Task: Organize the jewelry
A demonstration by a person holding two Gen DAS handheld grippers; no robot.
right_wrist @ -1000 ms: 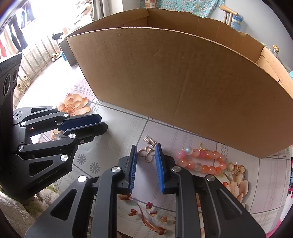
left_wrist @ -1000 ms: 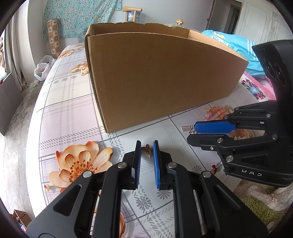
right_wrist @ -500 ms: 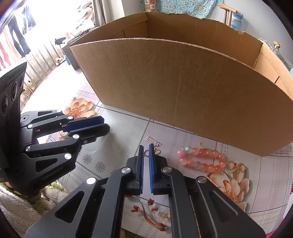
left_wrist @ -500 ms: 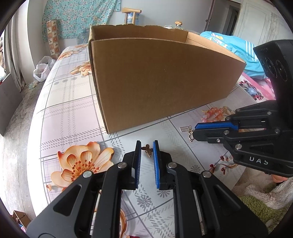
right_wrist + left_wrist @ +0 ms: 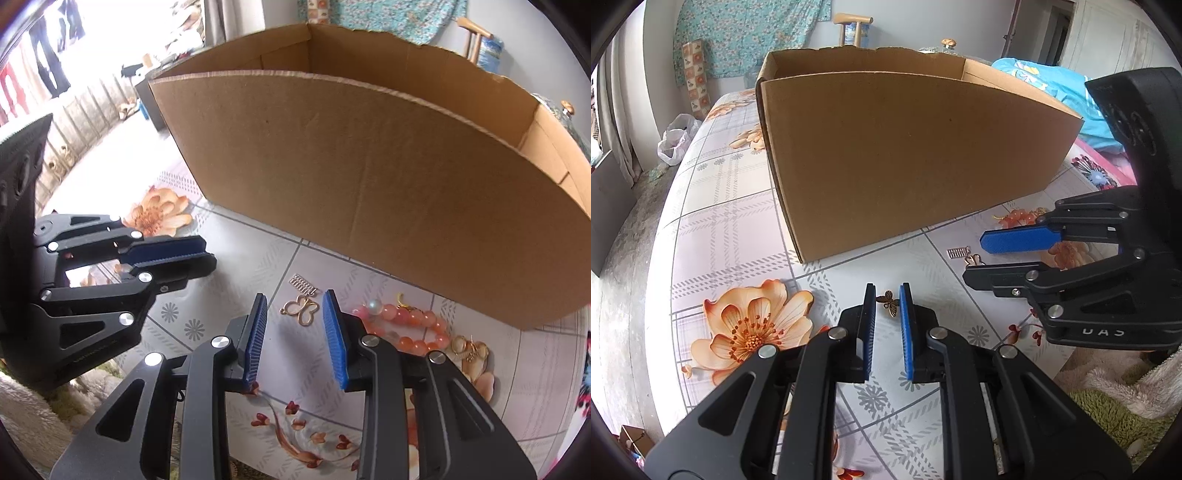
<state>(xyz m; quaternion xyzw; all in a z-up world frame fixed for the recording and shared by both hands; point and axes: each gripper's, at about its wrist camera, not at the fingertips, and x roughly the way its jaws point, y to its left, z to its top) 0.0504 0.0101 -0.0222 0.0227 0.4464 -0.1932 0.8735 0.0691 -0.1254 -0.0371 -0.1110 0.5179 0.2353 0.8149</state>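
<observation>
My left gripper is shut on a small bronze butterfly charm pinched between its blue pads, low over the flowered tablecloth. From the right wrist view, that left gripper sits at the left with its fingers close together. My right gripper has its jaws opening. A gold outline butterfly charm lies on the cloth between and just ahead of its tips, not pressed. The left wrist view shows the right gripper over that gold butterfly. A small silver comb-like piece lies just beyond it.
A large open cardboard box stands close behind the jewelry. An orange bead bracelet and gold earrings lie to the right on the cloth. A fluffy cloth lies at the near edge.
The right gripper closed almost fully half a second ago and now stands wider than before; the gold butterfly still lies on the cloth. The left gripper has kept still.
</observation>
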